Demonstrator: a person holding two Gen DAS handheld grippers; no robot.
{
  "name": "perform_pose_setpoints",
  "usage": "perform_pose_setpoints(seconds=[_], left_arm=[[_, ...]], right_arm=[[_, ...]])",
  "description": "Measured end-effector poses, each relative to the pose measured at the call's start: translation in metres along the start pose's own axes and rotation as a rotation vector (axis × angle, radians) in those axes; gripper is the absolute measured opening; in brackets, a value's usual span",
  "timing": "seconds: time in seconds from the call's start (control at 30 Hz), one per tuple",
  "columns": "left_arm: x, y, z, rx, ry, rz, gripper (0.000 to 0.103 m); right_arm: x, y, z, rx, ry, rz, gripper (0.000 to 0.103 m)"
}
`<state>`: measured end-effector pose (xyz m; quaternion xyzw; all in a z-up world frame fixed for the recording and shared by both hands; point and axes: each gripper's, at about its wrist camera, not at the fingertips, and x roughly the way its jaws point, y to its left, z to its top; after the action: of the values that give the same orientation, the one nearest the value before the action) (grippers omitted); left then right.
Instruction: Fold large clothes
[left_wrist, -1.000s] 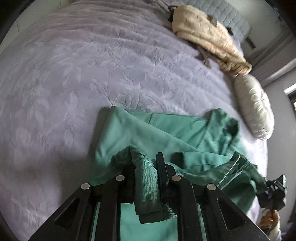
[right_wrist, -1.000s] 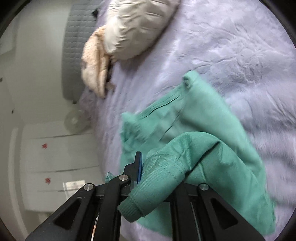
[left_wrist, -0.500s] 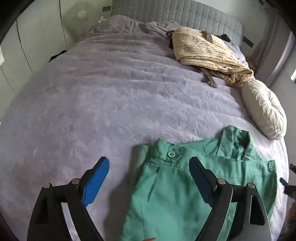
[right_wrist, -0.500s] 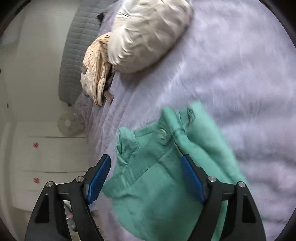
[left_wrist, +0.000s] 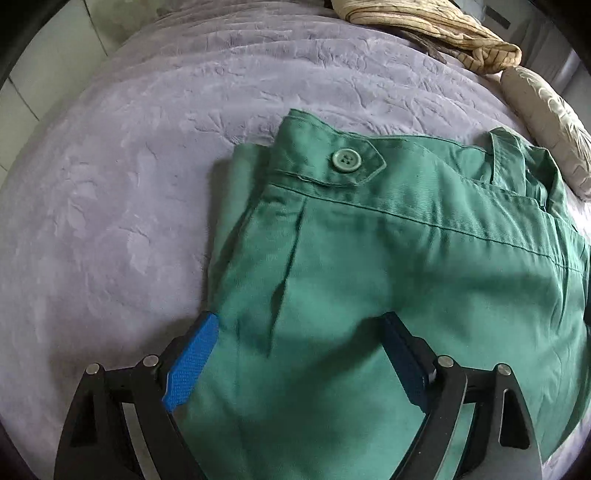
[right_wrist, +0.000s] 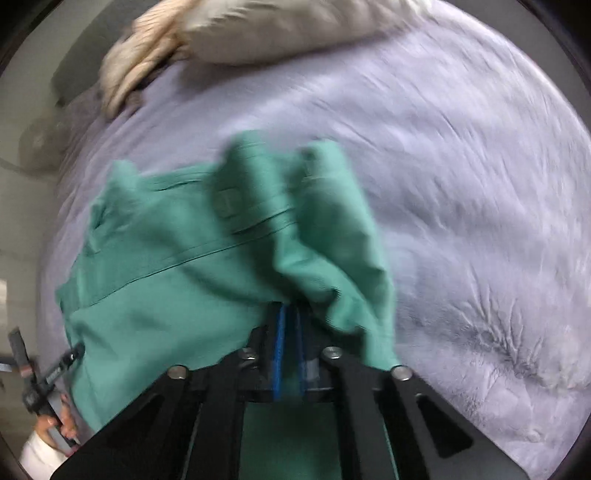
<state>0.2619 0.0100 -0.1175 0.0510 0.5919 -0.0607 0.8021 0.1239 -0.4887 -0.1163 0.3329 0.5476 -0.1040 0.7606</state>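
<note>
One wide bed (left_wrist: 122, 192), covered in a lilac quilt, is seen ahead of and to both sides of the jaws in each view. A pair of green trousers (left_wrist: 369, 280) is spread on it, lying beneath and between the jaws of the left gripper (left_wrist: 299, 332) and bunched at the tips of the right gripper (right_wrist: 290, 314).

The left gripper is pointed steeply down at the cloth. Its jaws are spread wide and nothing is pinched; its blue pads (left_wrist: 192, 362) are seen just above the fabric. The right gripper is likewise tilted downward, its jaws having just been closing, and the pads are now clenched on a fold of the trousers near the waistband. That view is blurred.

Beyond the jaws, a cream cushion (left_wrist: 546, 122) and a beige striped garment (left_wrist: 436, 33) are found well apart from the trousers. A green button (left_wrist: 346, 160) is fastened on the waistband tab. No readable writing is seen.
</note>
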Motion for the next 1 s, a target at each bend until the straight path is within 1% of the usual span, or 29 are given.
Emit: perform_pose_setpoints(seconds=[0.03, 0.07, 0.13, 0.17, 0.23, 0.27, 0.3, 0.33, 0.37, 0.4, 0.43, 0.53, 0.6, 0.67, 0.7, 0.73, 0.77, 0.8, 0.83, 0.87, 0.93, 1.0], left_arm=[[-0.004, 0.004, 0.000, 0.013, -0.002, 0.030, 0.090], [-0.007, 0.009, 0.000, 0.016, 0.000, 0.039, 0.090], [-0.019, 0.028, -0.001, -0.010, 0.012, 0.045, 0.090], [-0.024, 0.036, -0.003, -0.022, 0.014, 0.036, 0.090], [-0.042, 0.057, -0.012, -0.057, 0.013, -0.015, 0.090], [-0.046, 0.064, -0.018, -0.068, 0.020, -0.041, 0.090], [-0.050, 0.072, -0.025, -0.078, 0.033, -0.076, 0.090], [-0.052, 0.078, -0.029, -0.084, 0.043, -0.096, 0.090], [-0.053, 0.083, -0.038, -0.093, 0.065, -0.127, 0.090], [-0.051, 0.088, -0.046, -0.099, 0.088, -0.149, 0.090], [-0.049, 0.089, -0.053, -0.101, 0.105, -0.161, 0.090], [-0.039, 0.090, -0.072, -0.107, 0.151, -0.182, 0.090], [-0.028, 0.090, -0.081, -0.131, 0.186, -0.228, 0.090], [-0.022, 0.089, -0.085, -0.148, 0.198, -0.236, 0.090], [-0.021, 0.088, -0.084, -0.153, 0.199, -0.234, 0.089], [-0.021, 0.087, -0.084, -0.156, 0.194, -0.233, 0.087], [-0.025, 0.086, -0.082, -0.155, 0.183, -0.239, 0.068], [-0.028, 0.084, -0.081, -0.145, 0.177, -0.256, 0.047], [-0.034, 0.079, -0.080, -0.120, 0.170, -0.265, 0.039], [-0.038, 0.076, -0.079, -0.095, 0.160, -0.253, 0.034], [-0.044, 0.064, -0.081, -0.010, 0.122, -0.188, 0.034], [-0.036, 0.060, -0.088, 0.005, 0.130, -0.176, 0.034]], right_arm=[[-0.003, -0.007, 0.000, 0.025, -0.011, 0.014, 0.000], [-0.008, -0.012, -0.001, 0.037, -0.021, 0.010, 0.000], [-0.017, -0.018, -0.003, 0.070, -0.020, 0.017, 0.000], [-0.021, -0.019, -0.004, 0.084, -0.020, 0.020, 0.003], [-0.039, -0.021, -0.014, 0.098, -0.021, 0.052, 0.004], [-0.044, -0.019, -0.019, 0.101, -0.022, 0.077, 0.010], [-0.052, -0.017, -0.029, 0.109, -0.024, 0.127, 0.017], [-0.058, -0.017, -0.038, 0.118, -0.026, 0.164, 0.044], [-0.066, -0.018, -0.050, 0.130, -0.028, 0.193, 0.077], [-0.075, -0.020, -0.069, 0.150, -0.040, 0.223, 0.084], [-0.078, -0.022, -0.083, 0.171, -0.032, 0.245, 0.084], [-0.081, -0.036, -0.132, 0.292, 0.006, 0.292, 0.084], [-0.077, -0.050, -0.162, 0.390, 0.031, 0.302, 0.084], [-0.070, -0.062, -0.175, 0.452, 0.045, 0.284, 0.084], [-0.066, -0.069, -0.176, 0.486, 0.035, 0.279, 0.084], [-0.064, -0.075, -0.173, 0.515, 0.005, 0.290, 0.083], [-0.062, -0.079, -0.167, 0.530, -0.023, 0.297, 0.073], [-0.061, -0.083, -0.159, 0.542, -0.044, 0.296, 0.060], [-0.060, -0.086, -0.153, 0.558, -0.043, 0.290, 0.023], [-0.060, -0.087, -0.149, 0.567, -0.037, 0.290, 0.007], [-0.065, -0.079, -0.140, 0.508, -0.031, 0.233, 0.006], [-0.065, -0.073, -0.137, 0.423, -0.031, 0.161, 0.006]])
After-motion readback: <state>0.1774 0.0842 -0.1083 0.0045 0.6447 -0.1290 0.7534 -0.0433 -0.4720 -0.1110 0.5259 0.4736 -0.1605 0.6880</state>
